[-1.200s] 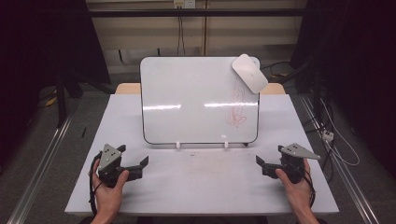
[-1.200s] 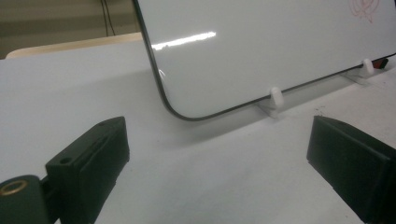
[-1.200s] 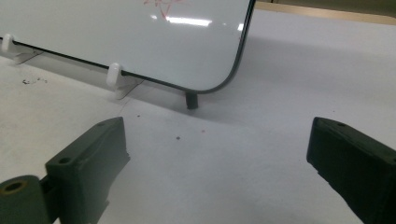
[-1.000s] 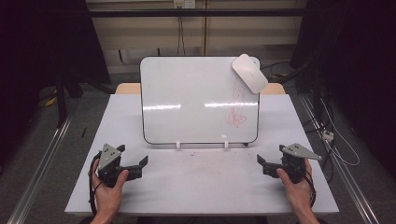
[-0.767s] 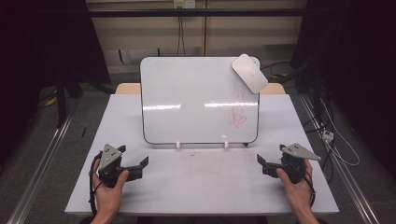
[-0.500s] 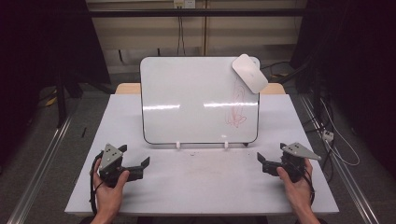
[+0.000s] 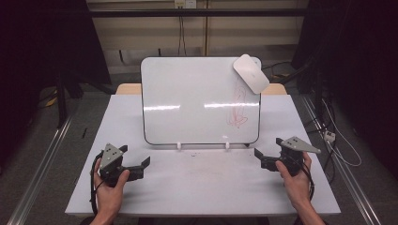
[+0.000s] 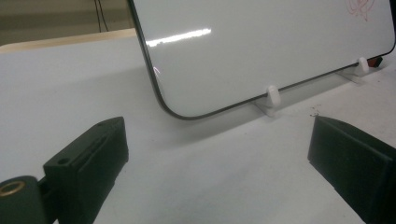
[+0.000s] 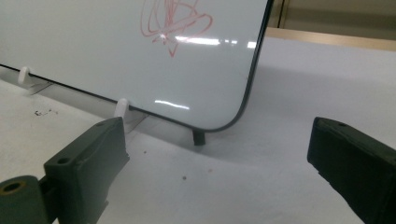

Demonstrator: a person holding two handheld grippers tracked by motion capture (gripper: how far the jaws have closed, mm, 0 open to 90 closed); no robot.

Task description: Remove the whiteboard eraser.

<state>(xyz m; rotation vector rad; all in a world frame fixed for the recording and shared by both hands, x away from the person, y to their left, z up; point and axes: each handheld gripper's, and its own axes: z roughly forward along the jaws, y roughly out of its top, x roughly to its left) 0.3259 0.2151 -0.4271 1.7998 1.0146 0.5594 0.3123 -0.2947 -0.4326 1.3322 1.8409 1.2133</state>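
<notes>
Whiteboard (image 7: 187, 101) stands long side across, seemingly leaning back; both grippers' fingers (image 8: 88, 158) spread, released

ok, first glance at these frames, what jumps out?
The whiteboard propped on small white clips at the middle of the table, with a red scribble near its right edge and a white eraser stuck at its top right corner. Then the left gripper and right gripper, both open and empty, low over the near table on either side.
</notes>
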